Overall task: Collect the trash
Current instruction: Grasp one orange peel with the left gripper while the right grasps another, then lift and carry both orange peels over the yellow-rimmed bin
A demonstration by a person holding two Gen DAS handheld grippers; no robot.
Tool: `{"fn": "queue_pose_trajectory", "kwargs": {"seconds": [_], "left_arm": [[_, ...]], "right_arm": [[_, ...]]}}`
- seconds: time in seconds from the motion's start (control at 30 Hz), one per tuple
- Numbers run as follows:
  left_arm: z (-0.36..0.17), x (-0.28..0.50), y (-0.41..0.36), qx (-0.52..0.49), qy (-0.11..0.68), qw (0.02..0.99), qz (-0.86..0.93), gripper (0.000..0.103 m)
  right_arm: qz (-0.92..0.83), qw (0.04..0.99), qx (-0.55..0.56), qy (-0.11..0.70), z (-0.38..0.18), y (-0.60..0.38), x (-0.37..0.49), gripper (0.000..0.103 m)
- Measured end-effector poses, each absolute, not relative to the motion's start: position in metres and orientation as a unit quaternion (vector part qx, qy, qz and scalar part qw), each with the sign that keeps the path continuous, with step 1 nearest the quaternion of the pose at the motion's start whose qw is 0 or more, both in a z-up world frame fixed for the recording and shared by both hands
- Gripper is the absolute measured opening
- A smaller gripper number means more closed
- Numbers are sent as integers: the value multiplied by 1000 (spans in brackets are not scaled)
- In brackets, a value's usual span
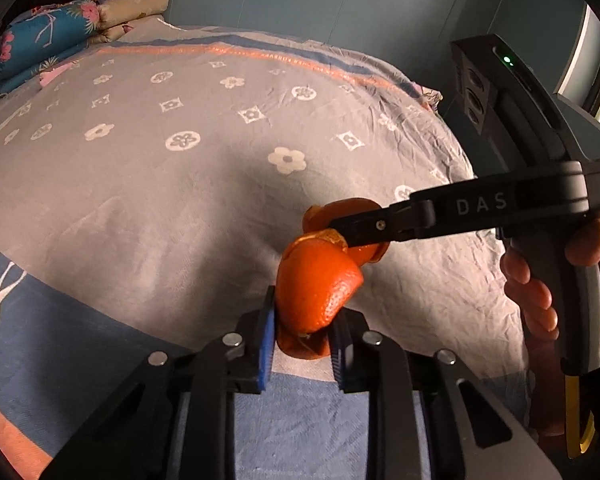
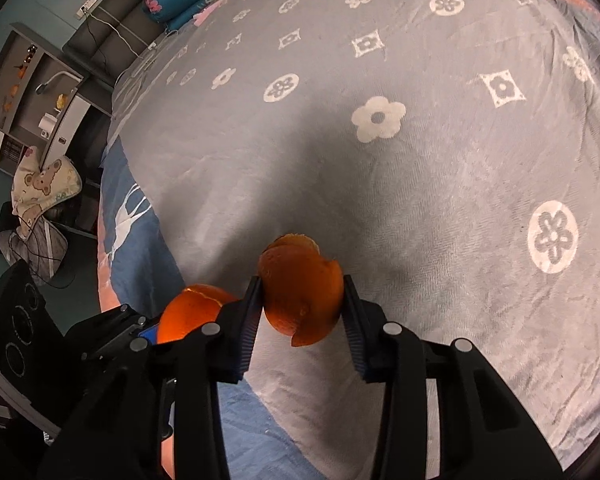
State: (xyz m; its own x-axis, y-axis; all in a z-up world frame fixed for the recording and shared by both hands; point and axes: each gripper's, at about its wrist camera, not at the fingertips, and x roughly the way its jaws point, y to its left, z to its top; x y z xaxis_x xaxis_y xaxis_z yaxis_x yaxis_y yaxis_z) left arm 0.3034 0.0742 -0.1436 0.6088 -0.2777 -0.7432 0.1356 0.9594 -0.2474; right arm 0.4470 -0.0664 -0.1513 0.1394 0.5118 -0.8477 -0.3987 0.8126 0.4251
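Nearest in the left wrist view, left gripper clamped on a curled piece of orange peel, blue ribbed pad on one side and dark pad on the other pressing its glossy, dimpled skin, peel standing up between the fingers above the bedspread. Just beyond, touching or overlapping that piece, a second orange peel pinched by the right gripper, jaws narrowed onto its rounded, cup-shaped shell with a ragged torn edge; seen side-on from the left camera as a long black arm, a hand wrapped round its grey handle at the right edge. Both peels lifted clear of the cloth, close together near the blue-bordered foot of the bed. Underneath, soft wrinkled grey fabric printed with white flowers and diamonds, an orange stripe along the far hem. Farther back, folded blue floral quilts and a beige pillow stacked by the headboard. Off the bed's side in the right wrist view, a bear-print cloth draped over a seat, then open shelving against a teal wall
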Motion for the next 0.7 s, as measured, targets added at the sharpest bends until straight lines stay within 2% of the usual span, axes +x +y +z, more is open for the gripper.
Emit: {"fn": "queue_pose_trajectory", "kwargs": {"seconds": [0.7], "left_arm": [[-72,254,84,-90,364,921,-104,21]], "right_arm": [[295,797,74,522,-78,-110,403,37]]}}
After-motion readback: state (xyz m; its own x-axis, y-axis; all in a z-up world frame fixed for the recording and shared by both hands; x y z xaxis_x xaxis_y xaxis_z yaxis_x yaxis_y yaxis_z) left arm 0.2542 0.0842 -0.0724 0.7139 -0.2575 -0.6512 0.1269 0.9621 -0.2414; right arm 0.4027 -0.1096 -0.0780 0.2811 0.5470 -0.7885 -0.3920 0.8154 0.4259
